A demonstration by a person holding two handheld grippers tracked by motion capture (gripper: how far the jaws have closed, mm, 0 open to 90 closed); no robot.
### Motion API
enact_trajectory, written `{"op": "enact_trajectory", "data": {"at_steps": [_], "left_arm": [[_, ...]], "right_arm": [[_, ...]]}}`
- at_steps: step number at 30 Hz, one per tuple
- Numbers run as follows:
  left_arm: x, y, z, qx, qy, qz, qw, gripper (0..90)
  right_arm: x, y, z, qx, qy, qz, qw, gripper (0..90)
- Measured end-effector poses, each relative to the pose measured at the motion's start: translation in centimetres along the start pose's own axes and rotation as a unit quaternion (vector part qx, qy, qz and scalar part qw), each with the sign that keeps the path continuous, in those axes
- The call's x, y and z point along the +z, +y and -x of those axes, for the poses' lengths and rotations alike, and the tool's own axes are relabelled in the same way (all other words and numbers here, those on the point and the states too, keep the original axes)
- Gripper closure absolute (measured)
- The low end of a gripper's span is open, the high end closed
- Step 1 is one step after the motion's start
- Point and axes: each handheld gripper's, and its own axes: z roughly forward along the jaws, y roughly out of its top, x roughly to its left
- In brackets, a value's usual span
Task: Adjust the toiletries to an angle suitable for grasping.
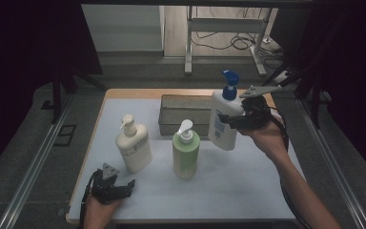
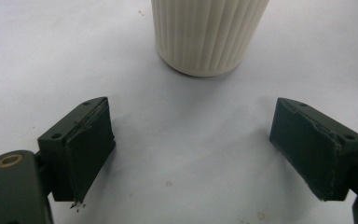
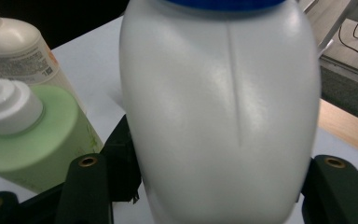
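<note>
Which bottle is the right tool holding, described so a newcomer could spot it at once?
Start at the grey bin at the back of the white mat. Just right of it, the right tool grips a white bottle, lifted off the mat and tilted. It alone has a blue pump; the cream bottle and green bottle stand on the mat with white pumps.

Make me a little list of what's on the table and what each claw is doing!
Held bottle: white bottle with blue pump, tilted, lifted off the table
Right claw: shut on its sides
Left claw: open, nothing between its jaws, near the table's front edge
Cream bottle: upright, just beyond the left claw
Green bottle: upright, mid-table
Grey box: at the back
Table: white top
</note>
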Motion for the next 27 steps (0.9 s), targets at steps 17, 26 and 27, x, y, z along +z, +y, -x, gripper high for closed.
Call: {"op": "enact_trajectory", "data": {"at_steps": [17, 26, 27], "left_arm": [[0.0, 0.0, 0.0, 0.000, -0.001, 0.000, 1.0000, 13.0], [0.0, 0.0, 0.0, 0.000, 0.000, 0.000, 1.0000, 13.0], [0.0, 0.0, 0.0, 0.000, -0.001, 0.000, 1.0000, 13.0]], "right_arm": [[2.3, 3.3, -0.3, -0.002, -0.005, 0.016, 0.9999, 40.2], [4.3, 4.6, -0.4, -0.001, -0.012, 0.022, 0.9997, 40.3], [4.7, 4.8, -0.4, -0.001, -0.014, 0.023, 0.9996, 40.3]]}}
